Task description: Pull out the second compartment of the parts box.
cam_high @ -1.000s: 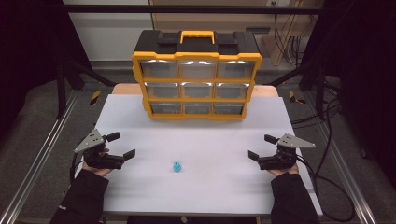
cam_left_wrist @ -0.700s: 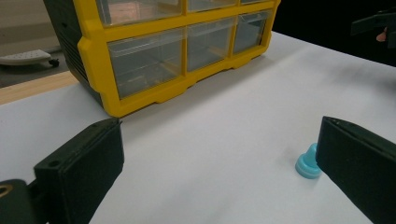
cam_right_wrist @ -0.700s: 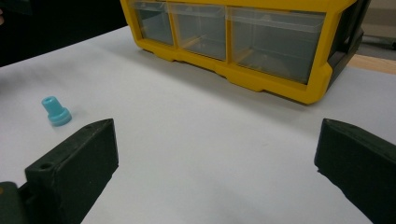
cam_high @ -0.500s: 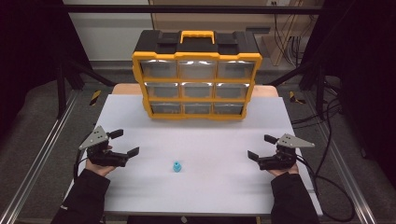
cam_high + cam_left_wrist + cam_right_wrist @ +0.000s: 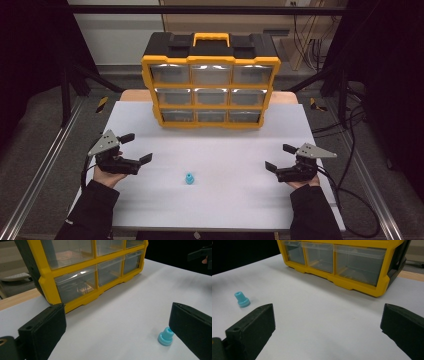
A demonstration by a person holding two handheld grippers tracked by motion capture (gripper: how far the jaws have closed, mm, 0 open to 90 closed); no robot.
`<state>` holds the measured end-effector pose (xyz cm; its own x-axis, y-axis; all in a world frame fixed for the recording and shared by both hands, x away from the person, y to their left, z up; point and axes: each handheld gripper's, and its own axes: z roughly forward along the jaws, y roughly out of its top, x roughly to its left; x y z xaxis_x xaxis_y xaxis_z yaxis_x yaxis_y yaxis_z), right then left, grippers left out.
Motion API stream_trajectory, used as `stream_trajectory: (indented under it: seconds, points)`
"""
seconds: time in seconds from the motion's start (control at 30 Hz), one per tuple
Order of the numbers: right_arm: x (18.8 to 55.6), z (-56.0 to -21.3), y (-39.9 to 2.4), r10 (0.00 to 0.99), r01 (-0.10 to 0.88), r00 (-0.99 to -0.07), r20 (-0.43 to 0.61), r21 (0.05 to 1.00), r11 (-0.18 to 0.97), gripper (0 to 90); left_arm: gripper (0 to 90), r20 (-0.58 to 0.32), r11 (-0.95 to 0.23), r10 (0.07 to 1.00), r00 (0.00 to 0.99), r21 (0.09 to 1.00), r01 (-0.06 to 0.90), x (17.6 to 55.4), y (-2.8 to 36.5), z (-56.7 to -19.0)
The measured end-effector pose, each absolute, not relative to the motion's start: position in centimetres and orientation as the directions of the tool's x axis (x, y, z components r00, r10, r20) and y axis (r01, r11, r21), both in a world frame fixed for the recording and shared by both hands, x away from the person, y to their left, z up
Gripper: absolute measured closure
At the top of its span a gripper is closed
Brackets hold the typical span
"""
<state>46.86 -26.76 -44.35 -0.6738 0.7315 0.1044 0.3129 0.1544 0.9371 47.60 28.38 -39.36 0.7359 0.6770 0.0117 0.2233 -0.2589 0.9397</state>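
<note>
A small light-blue plastic piece (image 5: 190, 178) stands on the white table, between the two hands. In the left gripper view the blue piece (image 5: 165, 336) sits just beside the right-hand jaw. In the right gripper view the blue piece (image 5: 242, 299) lies far to the left. My left gripper (image 5: 137, 148) is open, empty, left of the piece and angled toward it. My right gripper (image 5: 280, 157) is open and empty near the table's right side. A yellow and black drawer organizer (image 5: 210, 82) with clear drawers stands at the back.
The white table top (image 5: 225, 200) spreads wide in front of the organizer. A metal frame rail (image 5: 40, 170) runs along the left, and cables (image 5: 350, 165) trail on the floor at the right. The other gripper (image 5: 201, 255) shows far off in the left gripper view.
My left gripper has moved right and slightly forward, toward the blue piece. The right gripper and the piece have stayed in place.
</note>
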Motion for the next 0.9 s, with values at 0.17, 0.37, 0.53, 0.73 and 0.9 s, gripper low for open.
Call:
stream_trajectory:
  seconds: [0.17,0.37,0.53,0.73,0.9]
  points:
    - [46.9,-44.4,-26.8,0.732,0.311,-0.674,0.101,0.937,0.157,0.2,0.9,0.021,-0.267,0.676,0.737,0.939,0.218,47.9,28.1,-39.0]
    - [46.9,-44.4,-26.7,0.731,0.314,-0.675,0.1,0.936,0.161,0.2,0.9,0.038,-0.28,0.667,0.744,0.938,0.204,48.3,27.4,-38.3]
    - [46.9,-44.4,-26.7,0.731,0.314,-0.675,0.099,0.935,0.164,0.2,0.9,0.056,-0.298,0.662,0.748,0.935,0.194,48.7,26.8,-37.7]
    - [46.9,-44.4,-26.7,0.731,0.316,-0.675,0.099,0.934,0.166,0.2,0.9,0.08,-0.319,0.653,0.753,0.931,0.177,48.9,26.1,-36.9]
    - [46.9,-44.5,-26.7,0.732,0.318,-0.674,0.097,0.933,0.169,0.2,0.9,0.099,-0.331,0.643,0.76,0.93,0.159,49.1,25.4,-36.2]
